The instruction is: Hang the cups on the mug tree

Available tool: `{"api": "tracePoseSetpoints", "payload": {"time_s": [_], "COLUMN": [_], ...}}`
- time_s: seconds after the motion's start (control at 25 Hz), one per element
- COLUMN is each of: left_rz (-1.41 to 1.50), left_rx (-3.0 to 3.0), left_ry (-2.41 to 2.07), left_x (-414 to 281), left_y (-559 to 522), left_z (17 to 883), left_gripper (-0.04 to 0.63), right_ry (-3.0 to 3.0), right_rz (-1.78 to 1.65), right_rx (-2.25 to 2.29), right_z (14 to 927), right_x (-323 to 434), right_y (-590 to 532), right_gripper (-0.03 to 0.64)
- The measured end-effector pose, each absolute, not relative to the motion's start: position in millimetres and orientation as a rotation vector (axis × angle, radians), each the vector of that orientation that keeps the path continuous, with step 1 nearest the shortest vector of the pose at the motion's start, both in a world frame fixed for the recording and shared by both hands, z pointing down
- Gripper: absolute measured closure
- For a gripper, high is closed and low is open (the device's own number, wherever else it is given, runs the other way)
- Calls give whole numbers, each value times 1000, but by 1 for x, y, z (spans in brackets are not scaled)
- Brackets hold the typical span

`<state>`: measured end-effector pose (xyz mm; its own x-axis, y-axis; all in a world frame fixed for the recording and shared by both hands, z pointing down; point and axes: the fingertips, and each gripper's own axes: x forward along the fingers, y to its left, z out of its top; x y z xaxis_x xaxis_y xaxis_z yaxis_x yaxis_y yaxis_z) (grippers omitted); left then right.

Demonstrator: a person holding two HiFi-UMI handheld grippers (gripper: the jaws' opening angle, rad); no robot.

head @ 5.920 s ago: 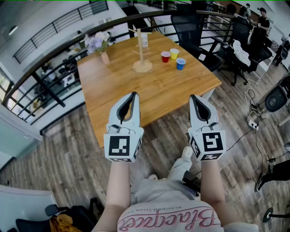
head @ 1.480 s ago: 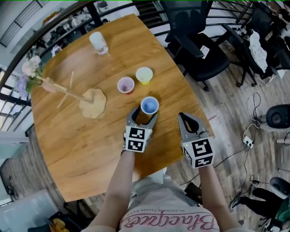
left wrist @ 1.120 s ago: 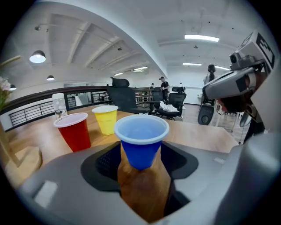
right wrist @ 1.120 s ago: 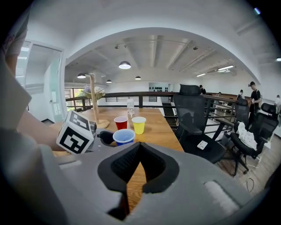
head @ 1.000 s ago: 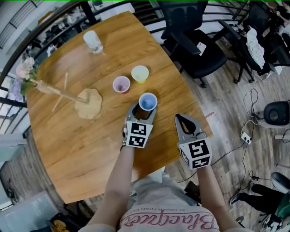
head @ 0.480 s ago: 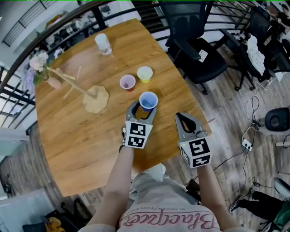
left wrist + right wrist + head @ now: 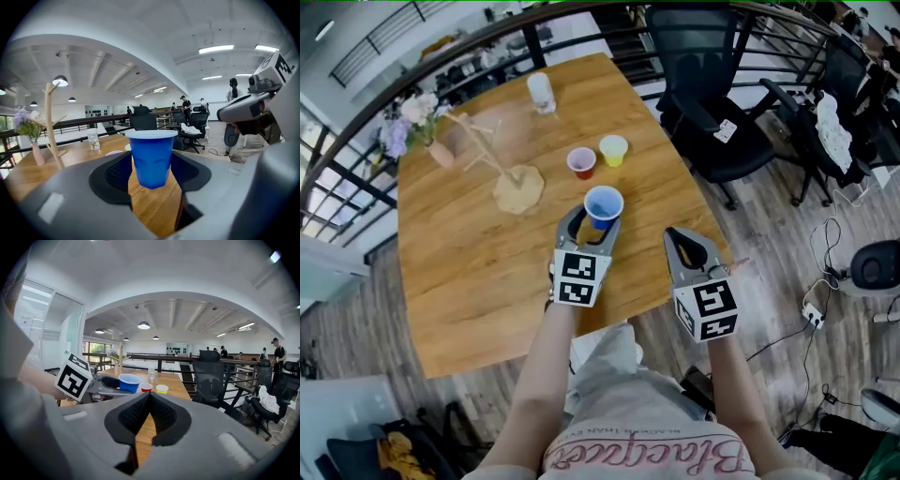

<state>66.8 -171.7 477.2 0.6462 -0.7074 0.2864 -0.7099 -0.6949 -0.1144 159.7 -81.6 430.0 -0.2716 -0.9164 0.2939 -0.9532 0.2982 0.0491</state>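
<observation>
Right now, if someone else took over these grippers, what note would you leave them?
Left gripper: shut on the blue cup, held clear of the table.
Right gripper: shut, empty.
Red cup and yellow cup stand side by side on the table; the mug tree stands to their left, bare.
Done: blue cup picked up.
Left: hang all three cups.

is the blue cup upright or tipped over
Upright: the blue cup stands rim up and level, gripped between the jaws of the left hand-held gripper; the head view looks down into its open mouth.
</observation>
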Motion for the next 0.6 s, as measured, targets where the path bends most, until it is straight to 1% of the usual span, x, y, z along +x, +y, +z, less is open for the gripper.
{"api": "tracePoseSetpoints", "payload": {"time_s": [0.24,0.6], "left_rz": [449,399], "left_rx": [2857,2849], "left_ry": [-1301,-1419], "left_x": [46,11], "left_y": [-144,-131], "left_z": [453,425], "left_gripper": [324,324], "right_ry": [-2350,-2413], "right_rz": [159,120], "right_rx": [1705,1694], "right_z": [413,394], "right_x": [151,133], "right_y": [-61,-55], "right_gripper": [615,615]}}
